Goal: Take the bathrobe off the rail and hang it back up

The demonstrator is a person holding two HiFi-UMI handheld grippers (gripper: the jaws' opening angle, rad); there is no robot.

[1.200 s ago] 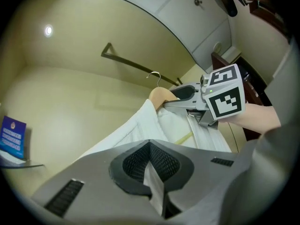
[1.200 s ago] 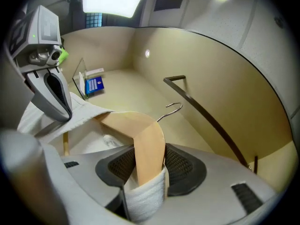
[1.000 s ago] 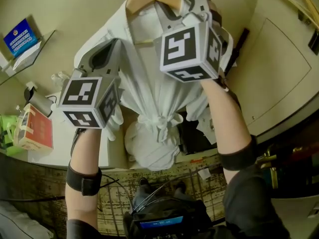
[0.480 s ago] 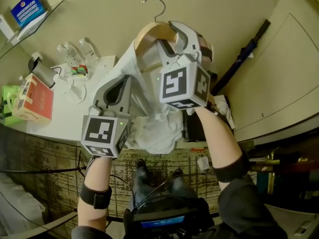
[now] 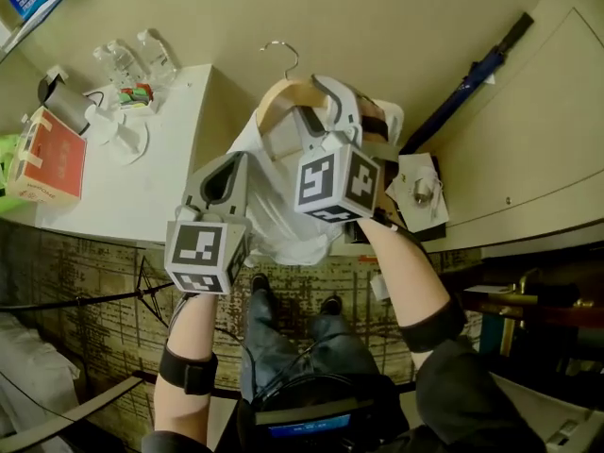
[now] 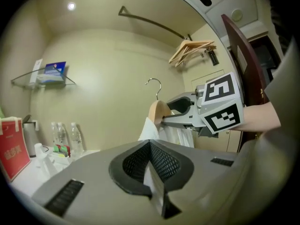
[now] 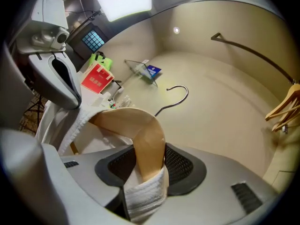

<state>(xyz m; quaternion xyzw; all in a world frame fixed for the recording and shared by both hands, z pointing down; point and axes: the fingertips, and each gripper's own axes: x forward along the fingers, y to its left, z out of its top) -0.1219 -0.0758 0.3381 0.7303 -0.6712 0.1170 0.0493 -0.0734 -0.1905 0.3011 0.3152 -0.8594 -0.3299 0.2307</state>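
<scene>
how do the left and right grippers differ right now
The left gripper has its jaws pressed together; the right gripper has them apart. The left gripper pinches only a thin fold of bathrobe; the right gripper clamps the wooden hanger. Both are gripping something.

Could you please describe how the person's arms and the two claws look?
The left claw and right claw are light grey with black ribbed pads. Each carries a white cube with black square markers. A black band wraps each forearm; the sleeves are dark.
</scene>
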